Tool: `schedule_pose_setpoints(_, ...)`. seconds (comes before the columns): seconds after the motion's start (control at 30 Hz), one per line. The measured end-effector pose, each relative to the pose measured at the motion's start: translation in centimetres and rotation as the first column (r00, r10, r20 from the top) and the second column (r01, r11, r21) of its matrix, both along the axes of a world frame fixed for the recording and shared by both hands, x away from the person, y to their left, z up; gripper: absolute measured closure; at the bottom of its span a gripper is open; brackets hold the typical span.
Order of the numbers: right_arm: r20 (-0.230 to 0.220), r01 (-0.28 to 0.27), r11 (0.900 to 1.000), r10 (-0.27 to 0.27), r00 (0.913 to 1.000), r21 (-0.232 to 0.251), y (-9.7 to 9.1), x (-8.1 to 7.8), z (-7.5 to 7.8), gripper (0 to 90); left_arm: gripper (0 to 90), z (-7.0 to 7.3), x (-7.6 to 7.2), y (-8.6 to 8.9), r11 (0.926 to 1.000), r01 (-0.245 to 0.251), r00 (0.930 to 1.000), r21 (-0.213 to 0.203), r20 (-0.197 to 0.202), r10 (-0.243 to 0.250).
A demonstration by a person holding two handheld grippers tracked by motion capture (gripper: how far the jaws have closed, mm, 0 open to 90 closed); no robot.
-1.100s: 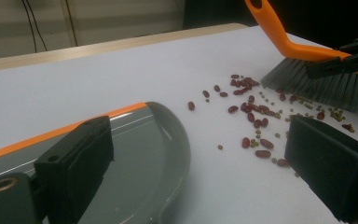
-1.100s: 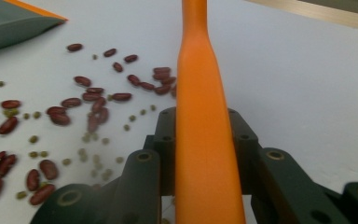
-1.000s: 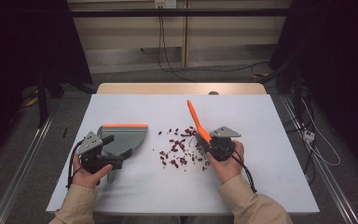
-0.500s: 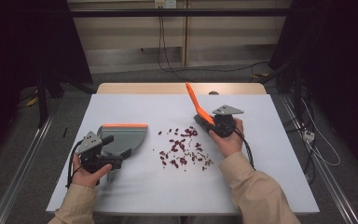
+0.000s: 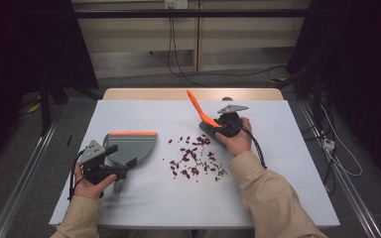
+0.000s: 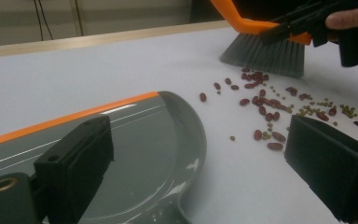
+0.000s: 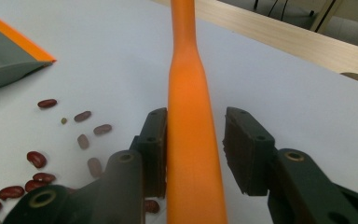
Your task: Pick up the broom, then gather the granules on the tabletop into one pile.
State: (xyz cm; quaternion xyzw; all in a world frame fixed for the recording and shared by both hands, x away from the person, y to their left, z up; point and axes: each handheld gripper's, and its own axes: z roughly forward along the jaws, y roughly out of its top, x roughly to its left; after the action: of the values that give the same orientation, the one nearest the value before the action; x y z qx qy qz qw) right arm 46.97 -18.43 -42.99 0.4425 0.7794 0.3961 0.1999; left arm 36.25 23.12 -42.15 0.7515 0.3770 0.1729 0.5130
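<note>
A hand brush with an orange handle [image 5: 197,106] and grey bristles [image 6: 265,53] rests bristles-down just beyond a scatter of red beans [image 5: 193,157]. My right gripper [image 5: 219,130] straddles the handle [image 7: 189,93]. Its jaws have just been opening: one pad still lies against the handle and the other stands clear. A grey dustpan [image 5: 131,145] with an orange lip lies left of the beans. My left gripper [image 5: 121,166] sits at its near end, open, with the pan [image 6: 140,135] showing between its wide jaws.
Small green seeds [image 6: 314,111] lie mixed among the beans [image 6: 270,102]. The white tabletop [image 5: 287,163] ends in a wooden strip [image 5: 149,93] at the far edge. Cables trail across the floor beyond and to the right.
The right hand carried the brush away from the person, off the beans toward the far edge. Its jaws loosened around the handle. The left hand and dustpan stayed put.
</note>
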Motion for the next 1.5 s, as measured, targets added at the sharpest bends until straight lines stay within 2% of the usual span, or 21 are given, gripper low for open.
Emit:
schedule_pose_setpoints(0.07,-0.042,-0.004,0.9999,0.003,0.9991,-0.015,0.1,0.2,0.4,61.5,7.8,-0.1,0.0,0.0,1.0000,0.003,1.0000,-0.003,-0.004,-0.003)
schedule_pose_setpoints(0.13,-0.077,-0.010,0.9980,0.005,0.9970,-0.062,0.1,0.4,0.5,67.8,7.8,-0.1,0.0,0.1,1.0000,0.007,1.0000,-0.002,-0.006,-0.007)
schedule_pose_setpoints(0.23,-0.077,-0.054,0.9978,0.051,0.9958,-0.040,-0.1,0.6,0.2,71.2,7.4,-0.2,-0.1,0.2,0.9999,0.012,0.9999,-0.012,-0.004,-0.012)
schedule_pose_setpoints(0.3,-0.084,-0.059,0.9974,0.056,0.9949,-0.040,-0.2,0.6,0.3,71.3,7.2,-0.2,-0.1,0.2,0.9996,0.012,0.9999,-0.024,-0.008,-0.012)
schedule_pose_setpoints(0.43,-0.039,-0.076,0.9969,0.076,0.9964,-0.019,-0.5,1.0,0.2,71.4,7.2,-0.2,0.0,0.2,0.9996,0.010,0.9999,-0.025,-0.008,-0.010)
schedule_pose_setpoints(0.53,0.021,-0.104,0.9945,0.104,0.9943,0.002,-0.6,1.7,0.1,71.3,7.2,-0.2,-0.1,0.2,0.9996,0.009,0.9999,-0.026,-0.009,-0.009)
schedule_pose_setpoints(0.57,0.051,-0.127,0.9918,0.127,0.9906,0.005,-0.5,2.0,0.1,71.3,7.2,-0.2,-0.1,0.2,0.9996,0.007,0.9999,-0.026,-0.009,-0.007)
schedule_pose_setpoints(0.63,0.093,-0.162,0.9866,0.163,0.9822,-0.023,-0.2,2.5,-0.1,71.3,7.2,-0.2,0.0,0.3,0.9996,0.006,0.9999,-0.026,-0.010,-0.006)
schedule_pose_setpoints(0.73,0.082,-0.222,0.9739,0.225,0.9708,-0.048,0.4,2.9,-0.9,71.4,7.2,-0.2,-0.1,0.4,0.9995,-0.003,1.0000,-0.031,-0.009,0.003)
schedule_pose_setpoints(0.77,0.077,-0.243,0.9695,0.245,0.9665,-0.034,0.6,2.9,-1.0,71.4,7.2,-0.1,-0.1,0.4,0.9995,-0.004,1.0000,-0.031,-0.008,0.004)
schedule_pose_setpoints(0.8,0.081,-0.265,0.9629,0.269,0.9599,-0.048,0.7,2.7,-1.0,71.4,7.2,-0.1,-0.1,0.5,0.9996,-0.003,1.0000,-0.029,-0.005,0.002)
schedule_pose_setpoints(0.87,0.075,-0.318,0.9453,0.323,0.9434,-0.074,1.0,2.2,-0.9,71.4,7.2,-0.1,-0.2,0.5,0.9995,-0.005,1.0000,-0.030,-0.005,0.005)
schedule_pose_setpoints(0.9,0.075,-0.347,0.9334,0.354,0.9322,-0.091,1.1,1.8,-0.8,71.4,7.2,-0.2,-0.2,0.6,0.9995,-0.007,1.0000,-0.029,-0.005,0.007)
schedule_pose_setpoints(0.93,0.072,-0.385,0.9158,0.394,0.9163,-0.114,1.1,1.4,-0.7,71.3,7.2,-0.2,-0.2,0.6,0.9996,-0.008,0.9999,-0.028,-0.006,0.008)
schedule_pose_setpoints(0.97,0.066,-0.406,0.9056,0.416,0.9070,-0.122,1.0,1.1,-0.6,71.3,7.2,-0.2,-0.3,0.6,0.9996,-0.009,0.9999,-0.029,-0.008,0.008)
schedule_pose_setpoints(1.1,0.055,-0.471,0.8723,0.481,0.8750,-0.130,0.6,0.0,-0.5,71.2,7.2,-0.3,-0.4,0.7,0.9996,-0.013,0.9999,-0.027,-0.010,0.012)
schedule_pose_setpoints(1.27,0.026,-0.514,0.8485,0.521,0.8531,-0.124,0.3,-0.8,-0.2,71.2,7.4,-0.1,-0.5,0.8,0.9993,-0.016,0.9999,-0.033,-0.005,0.016)
schedule_pose_setpoints(1.37,0.012,-0.532,0.8386,0.537,0.8438,-0.119,0.1,-1.3,0.0,71.2,7.4,-0.1,-0.5,0.7,0.9995,-0.016,0.9999,-0.026,-0.007,0.016)
schedule_pose_setpoints(1.4,0.010,-0.529,0.8406,0.534,0.8455,-0.115,0.1,-1.5,0.0,71.1,7.4,-0.1,-0.5,0.7,0.9995,-0.015,0.9999,-0.028,-0.005,0.015)
schedule_pose_setpoints(1.47,0.003,-0.543,0.8322,0.547,0.8373,-0.113,0.0,-1.8,0.1,71.2,7.4,-0.1,-0.5,0.7,0.9996,-0.013,0.9999,-0.027,-0.002,0.013)
schedule_pose_setpoints(1.5,-0.001,-0.544,0.8319,0.547,0.8371,-0.111,-0.1,-2.0,0.1,71.1,7.4,-0.1,-0.5,0.7,0.9995,-0.013,0.9999,-0.027,-0.002,0.013)
